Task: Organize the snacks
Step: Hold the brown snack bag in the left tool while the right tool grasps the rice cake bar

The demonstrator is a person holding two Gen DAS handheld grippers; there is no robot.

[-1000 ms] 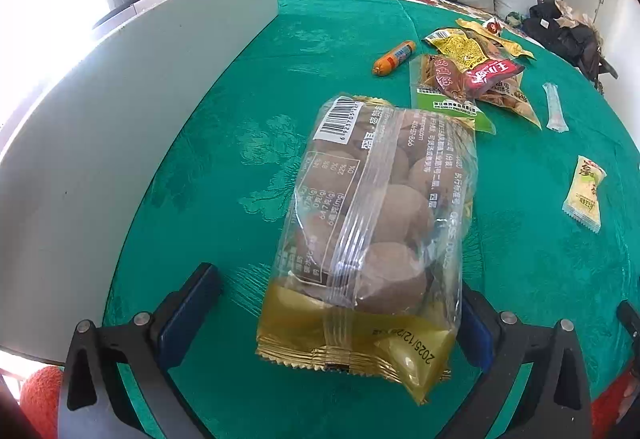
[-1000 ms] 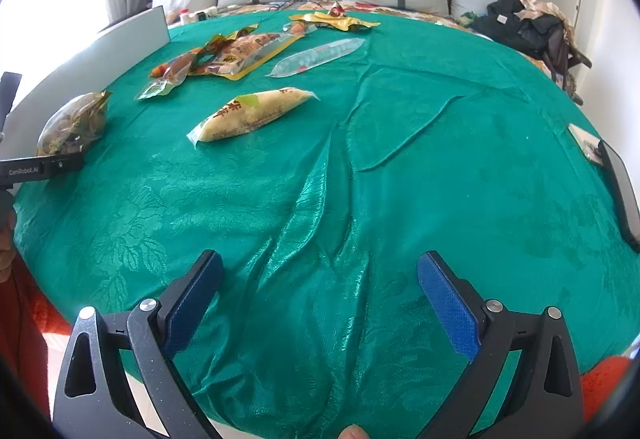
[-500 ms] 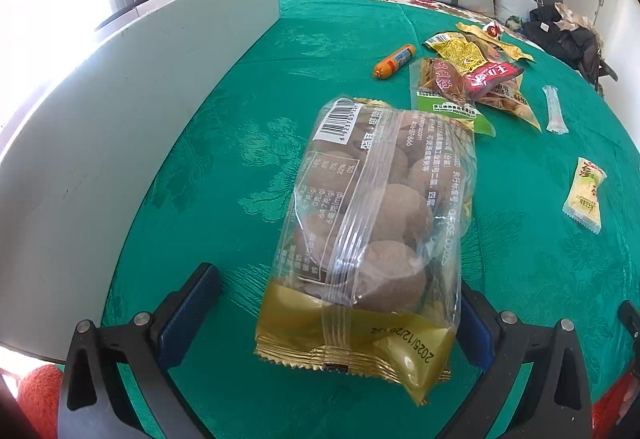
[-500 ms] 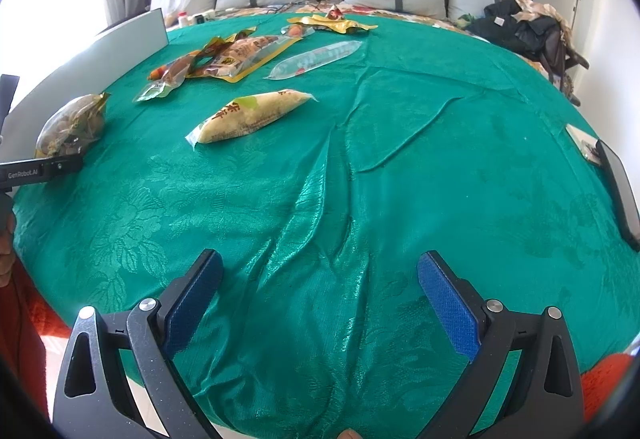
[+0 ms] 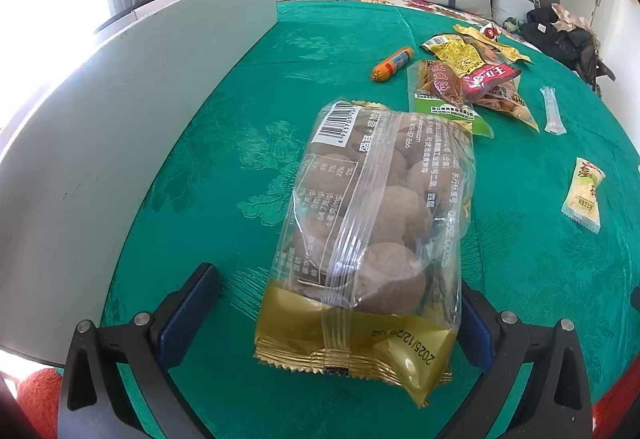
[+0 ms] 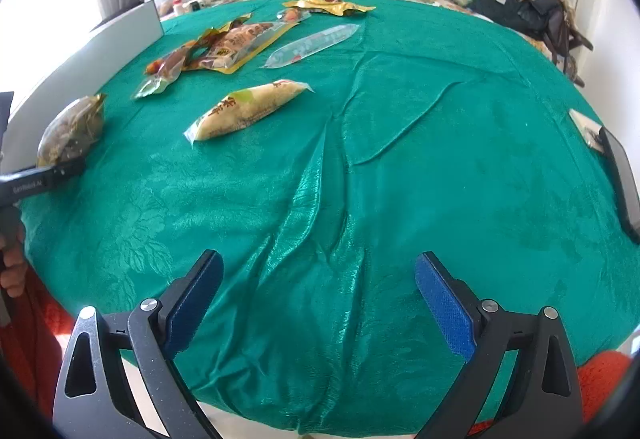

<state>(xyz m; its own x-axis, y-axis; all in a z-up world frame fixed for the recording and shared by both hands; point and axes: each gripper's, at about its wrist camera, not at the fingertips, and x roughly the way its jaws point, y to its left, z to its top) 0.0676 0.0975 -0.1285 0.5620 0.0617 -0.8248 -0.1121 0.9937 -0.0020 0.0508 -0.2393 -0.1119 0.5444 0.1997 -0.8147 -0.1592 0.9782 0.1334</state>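
cookies in a clear bag (image 5: pixel 368 227) with a gold end lie lengthwise between my left gripper (image 5: pixel 336 315) fingers, on the green cloth (image 5: pixel 248 87) just beside the white board (image 5: pixel 132 111). those fingers are spread wide: the left pad (image 5: pixel 188 311) stands apart from the bag, the right one is hidden behind its edge, so i cannot tell whether it touches. to do this well i judge i should close across the firm cookie rows, not the crinkly gold seal, and squeeze gently so nothing cracks. beyond the bag sit an orange sausage (image 5: pixel 392 63), a heap of red and yellow packets (image 5: pixel 468 79) and a small pale packet (image 5: pixel 583 195). my right gripper (image 6: pixel 318 311) hangs spread and empty over bare cloth, a yellow pouch (image 6: pixel 248 109) well ahead. against a second ago, almost nothing differs: the bag lies in the same spot and both grippers are as wide.
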